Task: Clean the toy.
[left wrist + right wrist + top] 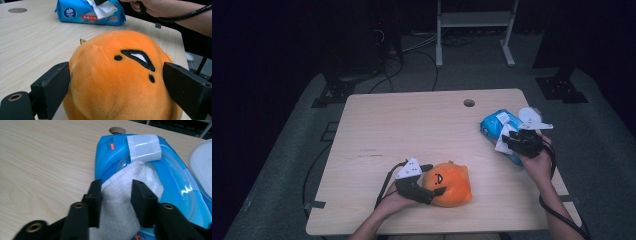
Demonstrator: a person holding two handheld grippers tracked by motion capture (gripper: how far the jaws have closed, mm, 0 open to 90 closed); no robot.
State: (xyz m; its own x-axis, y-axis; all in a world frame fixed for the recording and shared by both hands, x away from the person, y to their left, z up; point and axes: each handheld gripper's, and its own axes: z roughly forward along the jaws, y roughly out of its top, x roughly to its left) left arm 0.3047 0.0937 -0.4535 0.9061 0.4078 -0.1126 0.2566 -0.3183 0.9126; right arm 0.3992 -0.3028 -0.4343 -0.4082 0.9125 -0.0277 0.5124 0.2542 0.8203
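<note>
1. A white wet wipe (130, 192) sticks up out of a blue wipe pack (497, 127) that lies near the right edge of the pale wooden table (402, 125); the pack's white lid (202, 165) is flipped open.
2. The right gripper (512, 141) has its fingers (96, 202) narrowed onto the wipe, one on each side, pinching it.
3. An orange plush toy (451, 184) with a stitched face sits near the front edge of the table, well apart from the pack.
4. The left gripper (433, 180) has its fingers (53, 86) spread wide around the toy, touching both its sides.
5. The step in hand appears to be pulling a wipe free.
6. The next move likely calls for a steady upward pull, with the pack staying down.
</note>
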